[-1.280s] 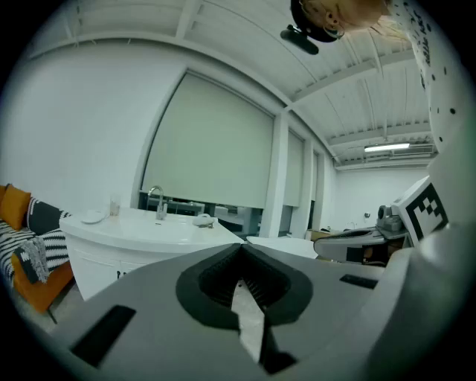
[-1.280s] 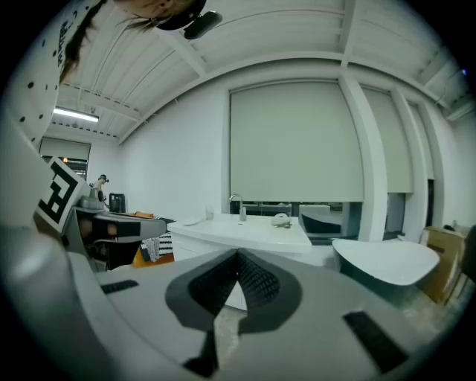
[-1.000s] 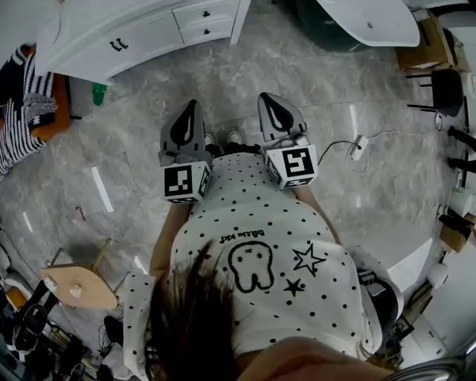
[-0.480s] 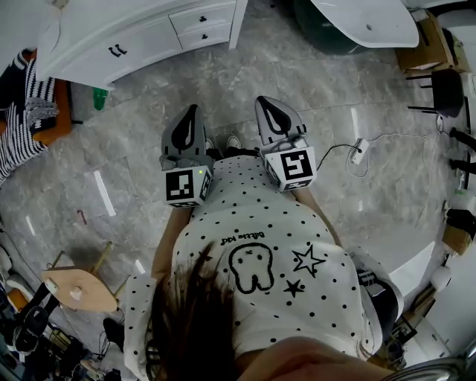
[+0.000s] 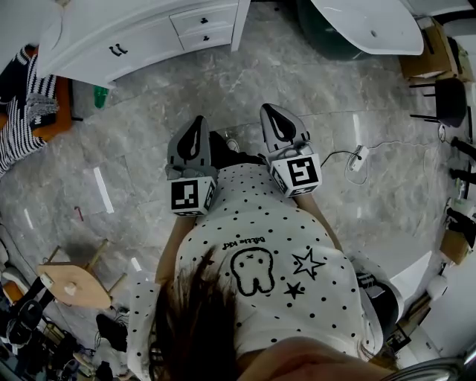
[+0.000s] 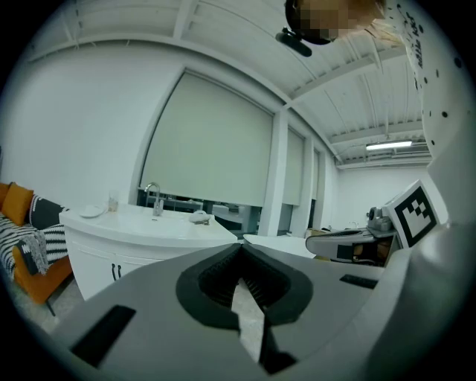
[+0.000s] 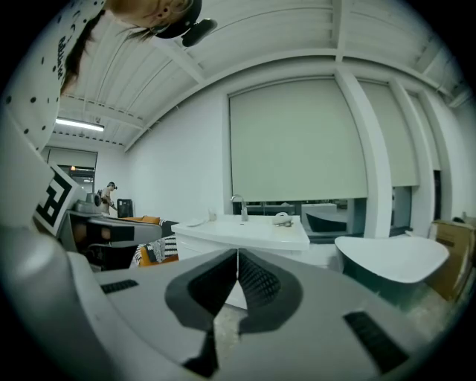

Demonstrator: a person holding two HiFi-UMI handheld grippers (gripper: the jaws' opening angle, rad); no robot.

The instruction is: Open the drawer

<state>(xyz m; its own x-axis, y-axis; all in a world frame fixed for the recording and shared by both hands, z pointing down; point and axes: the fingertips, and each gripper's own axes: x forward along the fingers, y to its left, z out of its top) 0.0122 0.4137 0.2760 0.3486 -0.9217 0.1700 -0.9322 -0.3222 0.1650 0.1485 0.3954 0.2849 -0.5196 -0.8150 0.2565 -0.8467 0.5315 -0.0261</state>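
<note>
The white vanity cabinet [image 5: 141, 45] stands across the floor at the top left of the head view. Its two stacked drawers, upper [image 5: 202, 16] and lower [image 5: 210, 35], each carry a small dark knob and are pushed in. My left gripper [image 5: 198, 121] and right gripper [image 5: 269, 110] are held side by side at waist height, well short of the cabinet. Both are shut with nothing between the jaws. The left gripper [image 6: 240, 245] looks toward the cabinet [image 6: 111, 260] at its left. The right gripper [image 7: 237, 253] points straight at the cabinet [image 7: 245, 238].
An orange sofa with a striped cushion [image 5: 30, 97] and a green bottle [image 5: 100, 95] sit left of the cabinet. A white tub [image 5: 372, 22] is at the top right. A power strip with cable [image 5: 359, 158] lies on the floor to the right, a wooden stool [image 5: 71, 285] at lower left.
Both grippers have slid a little lower in the head view, still shut. A dark shoe now shows on the floor between them.
</note>
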